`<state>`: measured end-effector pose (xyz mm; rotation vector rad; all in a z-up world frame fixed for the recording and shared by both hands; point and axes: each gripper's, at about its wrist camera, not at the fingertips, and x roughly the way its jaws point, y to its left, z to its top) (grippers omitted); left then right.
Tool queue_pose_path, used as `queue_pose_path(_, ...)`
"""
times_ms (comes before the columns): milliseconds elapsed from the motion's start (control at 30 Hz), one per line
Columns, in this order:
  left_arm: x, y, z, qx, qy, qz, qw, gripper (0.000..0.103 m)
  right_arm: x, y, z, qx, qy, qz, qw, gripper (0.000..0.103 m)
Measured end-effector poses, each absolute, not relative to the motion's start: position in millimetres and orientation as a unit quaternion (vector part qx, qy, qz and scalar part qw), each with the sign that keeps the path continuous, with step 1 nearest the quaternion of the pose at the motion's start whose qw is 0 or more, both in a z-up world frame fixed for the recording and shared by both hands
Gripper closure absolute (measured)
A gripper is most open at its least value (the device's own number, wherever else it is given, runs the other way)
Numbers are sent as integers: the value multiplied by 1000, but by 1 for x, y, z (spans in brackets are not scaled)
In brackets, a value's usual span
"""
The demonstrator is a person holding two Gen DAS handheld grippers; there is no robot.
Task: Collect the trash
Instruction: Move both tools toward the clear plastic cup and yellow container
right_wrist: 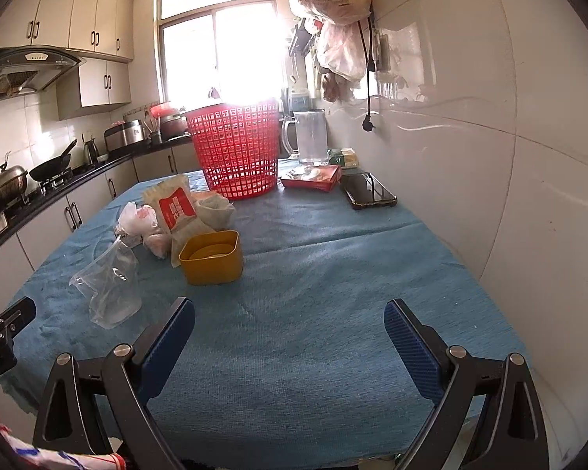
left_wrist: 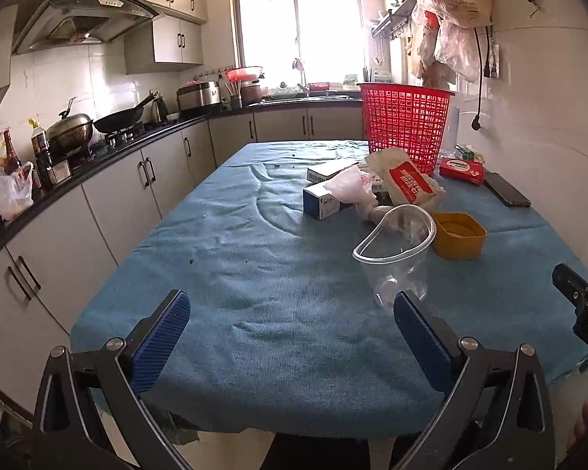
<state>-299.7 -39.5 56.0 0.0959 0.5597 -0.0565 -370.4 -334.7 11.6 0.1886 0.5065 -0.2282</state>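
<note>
Item: trash heap, clear plastic cup (left_wrist: 396,250) nearest, at our 1 o'clock on the desk (left_wrist: 223,274). Red basket (left_wrist: 405,125), 12 o'clock, likely its bin. Left hand-held gripper (left_wrist: 292,323) and right hand-held gripper (right_wrist: 290,331): fingers apart, empty, hovering ready.

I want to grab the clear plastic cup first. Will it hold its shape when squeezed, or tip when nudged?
The clear plastic cup already looks dented and thin-walled, so it would probably buckle under a firm pinch. It seems empty, so likely very light and easy to knock over on the wrinkled blue cloth. Its smooth wall may slip.
</note>
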Motion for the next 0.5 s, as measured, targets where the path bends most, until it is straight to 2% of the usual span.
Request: queue_pose_path(500,-289,-30,52,35,296,-36,954,0,-360,-336,4,99,267,-111,952,4)
